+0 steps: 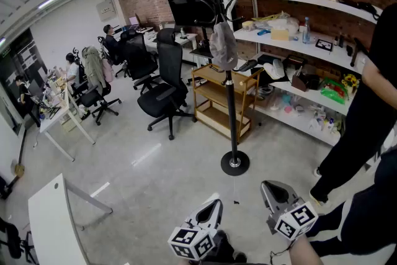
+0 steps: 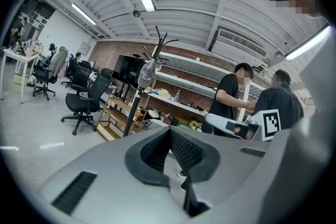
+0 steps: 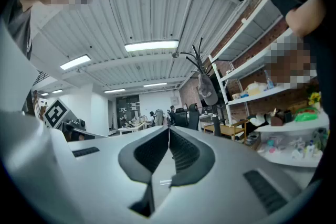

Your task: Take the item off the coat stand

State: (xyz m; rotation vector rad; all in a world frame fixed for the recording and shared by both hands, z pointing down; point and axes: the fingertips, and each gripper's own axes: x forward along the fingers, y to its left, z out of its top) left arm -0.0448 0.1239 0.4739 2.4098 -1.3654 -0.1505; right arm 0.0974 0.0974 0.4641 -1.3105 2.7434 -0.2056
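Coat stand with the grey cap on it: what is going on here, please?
A person holds a two-jaw tool in each hand. The left tool and the right tool are both shut and empty, held low, well short of the black metal coat stand. The soft grey cap hangs on one of its hooks, not yet taken. Another person in black clothes stands by the white wall shelves at the right.
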